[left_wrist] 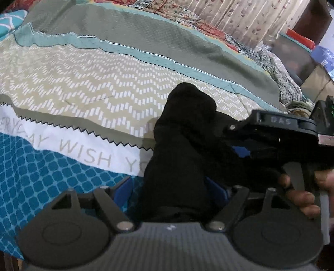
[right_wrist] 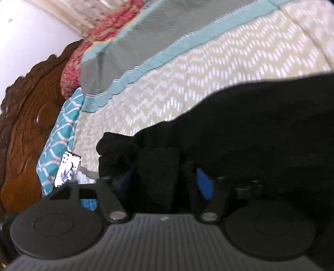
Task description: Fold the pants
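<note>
Black pants (right_wrist: 240, 129) cut off at right edge; bedspread (right_wrist: 187, 68) blurred; phone screen (right_wrist: 67, 168) illegible

Black pants (left_wrist: 177, 150) bunched upright between the blue pads (left_wrist: 125, 185) of the left gripper (left_wrist: 173, 187), jaws standing wide, cloth filling the gap. Right gripper (left_wrist: 240, 154) reaching in from the right edge, its tip buried in the same dark cloth, a hand (left_wrist: 302, 193) on its handle. Underneath, a bed (left_wrist: 83, 87) under a quilt of zigzag, teal and grey bands, "WISH" printed on a white strip. Curtain (left_wrist: 240, 18) behind.
</note>
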